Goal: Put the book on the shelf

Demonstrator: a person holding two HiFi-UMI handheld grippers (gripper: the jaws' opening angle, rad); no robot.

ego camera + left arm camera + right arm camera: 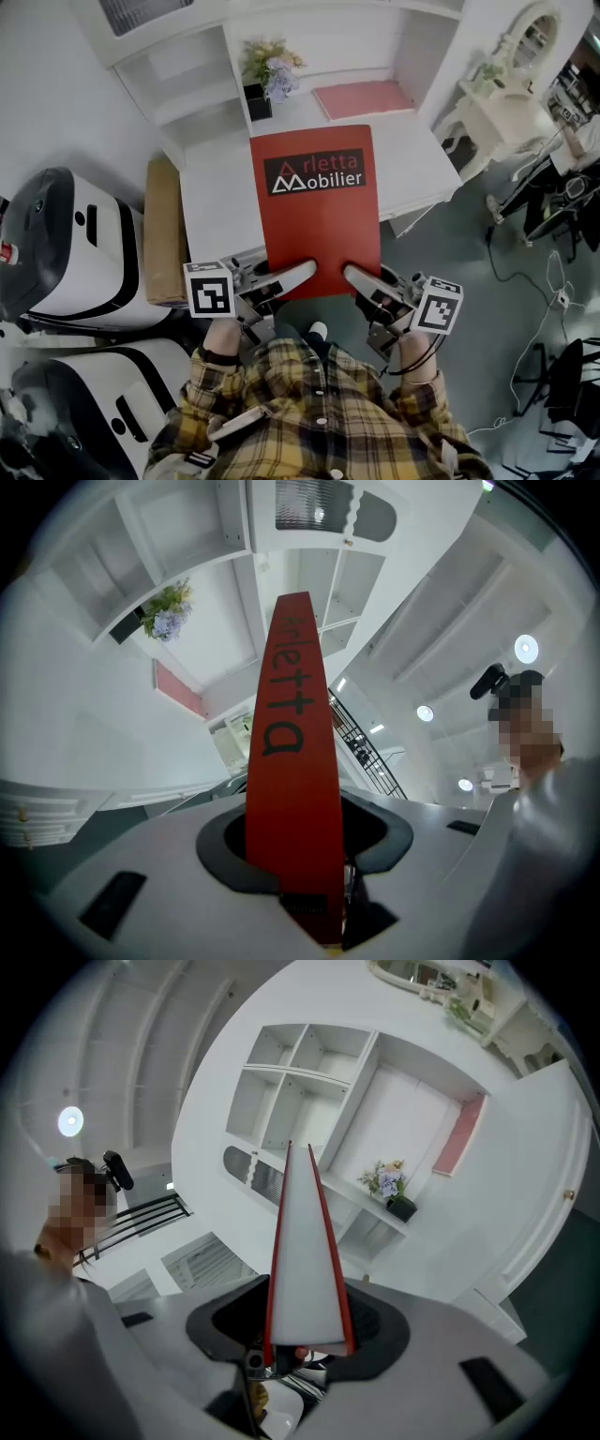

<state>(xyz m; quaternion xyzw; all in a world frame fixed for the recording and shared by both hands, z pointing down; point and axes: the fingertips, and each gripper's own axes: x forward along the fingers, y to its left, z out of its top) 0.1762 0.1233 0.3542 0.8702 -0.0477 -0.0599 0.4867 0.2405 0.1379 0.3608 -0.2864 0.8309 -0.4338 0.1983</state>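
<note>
While my left gripper (pixel 302 273) and right gripper (pixel 354 276) each have fingers clamped on the near edge of the thin red book (pixel 319 206) over the white table (pixel 216 187), I'd keep both level moving it toward the white shelf (pixel 192 89).

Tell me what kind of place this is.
Probably a home-style room, bedroom or study, possibly a staged showroom or test set. It has a white desk with shelf cubbies, potted flowers standing on the desk, and a white dressing table with a mirror beside it.
</note>
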